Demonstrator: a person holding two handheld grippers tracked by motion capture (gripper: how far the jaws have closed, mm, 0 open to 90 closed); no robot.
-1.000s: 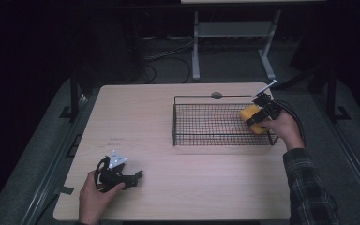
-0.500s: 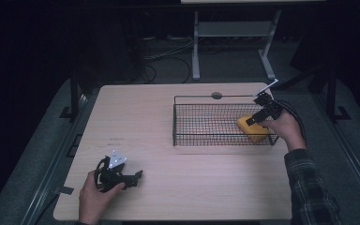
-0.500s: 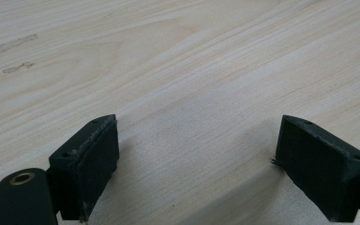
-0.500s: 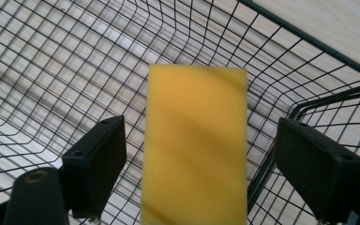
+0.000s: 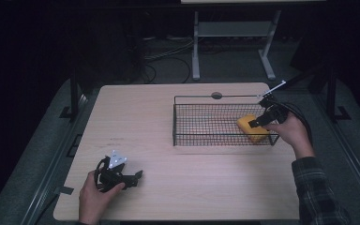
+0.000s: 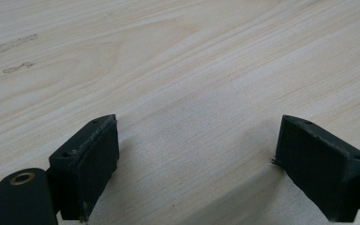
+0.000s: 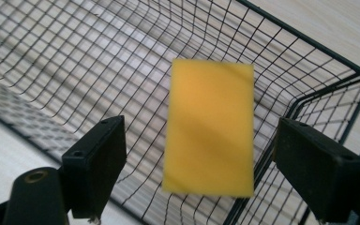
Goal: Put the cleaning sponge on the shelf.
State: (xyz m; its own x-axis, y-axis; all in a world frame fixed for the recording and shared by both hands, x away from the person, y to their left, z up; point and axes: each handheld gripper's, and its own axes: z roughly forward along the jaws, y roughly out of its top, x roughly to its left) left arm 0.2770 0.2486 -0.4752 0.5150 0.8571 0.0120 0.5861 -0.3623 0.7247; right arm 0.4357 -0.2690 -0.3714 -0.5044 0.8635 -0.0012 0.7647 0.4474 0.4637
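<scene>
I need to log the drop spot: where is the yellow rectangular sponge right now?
The yellow rectangular sponge lies inside the black wire basket, at its right end in the high view, just below the open right gripper.

This looks like a lab or test room set up for recording: a bare pale wood-grain table (image 5: 168,140) stands alone on grey carpet, loose black cables (image 5: 164,58) trail across the floor behind it, and a white metal stand frame (image 5: 229,42) rises in the dark, unlit background.

Yellow sponge (image 7: 209,126) looks blurred; basket (image 7: 304,44) cut off by frame
</scene>
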